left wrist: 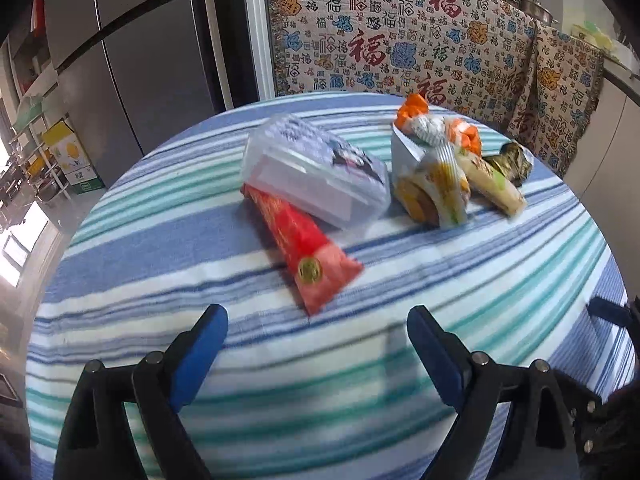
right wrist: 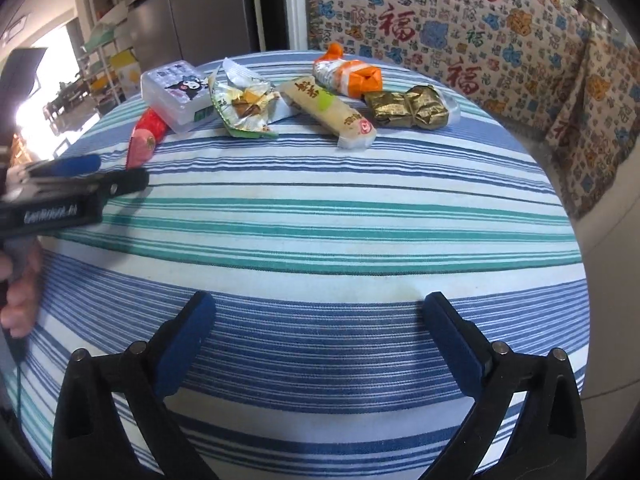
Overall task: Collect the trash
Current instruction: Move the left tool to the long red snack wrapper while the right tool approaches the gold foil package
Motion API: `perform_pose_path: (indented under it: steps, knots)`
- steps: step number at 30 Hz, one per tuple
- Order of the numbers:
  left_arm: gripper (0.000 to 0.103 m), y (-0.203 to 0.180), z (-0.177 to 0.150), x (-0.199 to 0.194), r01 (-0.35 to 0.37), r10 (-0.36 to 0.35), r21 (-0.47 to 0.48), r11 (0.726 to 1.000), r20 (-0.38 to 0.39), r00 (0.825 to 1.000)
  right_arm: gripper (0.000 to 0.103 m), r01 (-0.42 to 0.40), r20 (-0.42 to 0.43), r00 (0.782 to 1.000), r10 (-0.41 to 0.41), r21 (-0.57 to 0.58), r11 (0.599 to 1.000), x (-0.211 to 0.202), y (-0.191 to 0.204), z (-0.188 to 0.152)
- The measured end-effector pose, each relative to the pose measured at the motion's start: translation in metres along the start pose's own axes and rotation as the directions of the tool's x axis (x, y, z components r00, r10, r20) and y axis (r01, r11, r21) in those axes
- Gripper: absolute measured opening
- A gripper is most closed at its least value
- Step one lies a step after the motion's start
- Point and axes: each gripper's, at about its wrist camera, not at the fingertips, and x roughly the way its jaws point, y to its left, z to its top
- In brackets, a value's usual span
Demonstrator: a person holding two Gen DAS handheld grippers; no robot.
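Both grippers are over the near part of the striped surface (right wrist: pixel 320 216), pointing down and forward at the trash. No earlier step of the task shows as done: every piece lies on the cloth.

Left gripper (left wrist: pixel 318 316): fingers spread wide, nothing between them. Right gripper (right wrist: pixel 320 304): fingers also wide apart and empty.

Trash sits in a loose row along the far side of the surface:
- red wrapper (left wrist: pixel 308 252), nearest the left gripper, its far end tucked under the clear plastic box (left wrist: pixel 316 172);
- green-edged opened wrapper (right wrist: pixel 244 108) just right of the box;
- long cream packet (right wrist: pixel 332 116) lying diagonally;
- orange-and-white wrapper (right wrist: pixel 348 74) behind it;
- gold foil packet (right wrist: pixel 408 112) at the right end.

No bin or bag is in view.

Judgement: approach phase, first pick not yet made. The red wrapper is the natural target for the left gripper, the cream or gold packet for the right.

Notes for a clean pick:
- Take the red wrapper by its free near end and draw it out low, so the box on top does not tip.
- Thin film lies flat, so bring the fingers down until they touch the cloth, straddling the narrow width, then close.
- Avoid pinching the cloth along with the wrapper.
- Keep the two grippers apart; they stand close side by side in the right wrist view.
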Motion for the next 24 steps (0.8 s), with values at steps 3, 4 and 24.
perform_pose_path:
  steps: [3,4,24]
  knots:
    - [0.06,0.01,0.021,0.011,0.034,-0.034,-0.016,0.999,0.011,0.999,0.103,0.0,0.0,1.0,0.0,-0.001,1.0,0.0,0.0,0.0]
    - [0.041,0.008,0.025,0.016,0.042,-0.042,-0.008,0.999,0.001,0.999,0.103,0.0,0.0,1.0,0.0,0.0,1.0,0.0,0.0,0.0]
    - [0.075,0.028,-0.057,-0.039,0.052,-0.051,0.015,0.999,-0.045,0.998,0.102,0.006,0.002,1.0,-0.006,0.004,1.0,-0.004,-0.008,-0.007]
